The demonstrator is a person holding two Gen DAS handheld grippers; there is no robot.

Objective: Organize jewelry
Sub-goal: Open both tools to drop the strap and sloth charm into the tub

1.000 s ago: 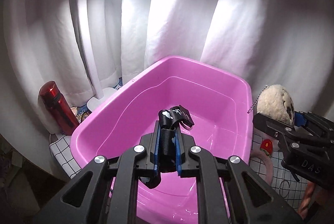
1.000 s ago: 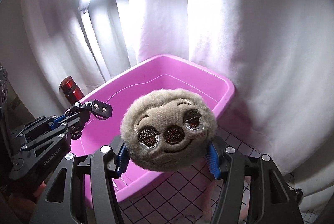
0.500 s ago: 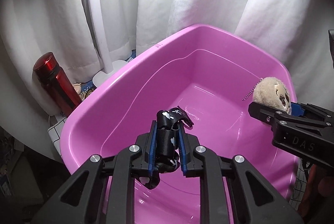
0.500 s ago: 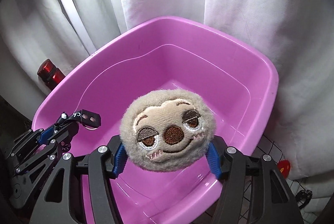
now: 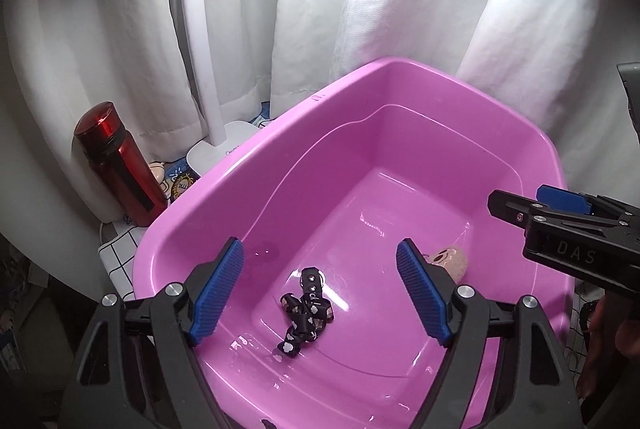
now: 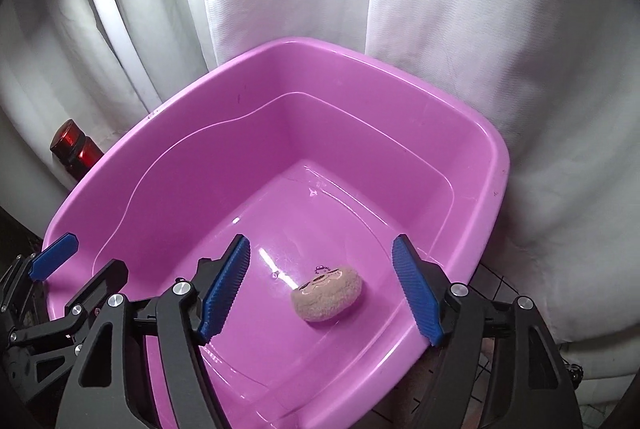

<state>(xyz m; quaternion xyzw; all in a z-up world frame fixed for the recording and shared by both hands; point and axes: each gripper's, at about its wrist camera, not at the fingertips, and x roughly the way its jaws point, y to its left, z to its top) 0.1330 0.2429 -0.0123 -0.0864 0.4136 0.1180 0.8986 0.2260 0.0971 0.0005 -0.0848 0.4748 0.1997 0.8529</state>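
A pink plastic tub [image 5: 224,185] fills both views [image 6: 496,165]. A black strap with white prints [image 5: 306,311] lies crumpled on the tub floor, below my left gripper [image 5: 320,289], which is open and empty above it. A beige plush sloth-face charm [image 6: 328,293] lies on the tub floor below my right gripper [image 6: 322,289], which is open and empty. The charm also shows in the left wrist view [image 5: 450,261], partly hidden behind a left finger. The right gripper shows at the right of the left wrist view [image 5: 560,221].
A red metal bottle [image 5: 120,169] stands left of the tub, next to a white lamp base [image 5: 216,149] and its stem. White curtains hang behind. A grid-pattern cloth [image 5: 116,253] covers the table under the tub.
Both grippers have opened. The black strap dropped from the left gripper and the plush charm from the right gripper; both now lie on the tub floor.
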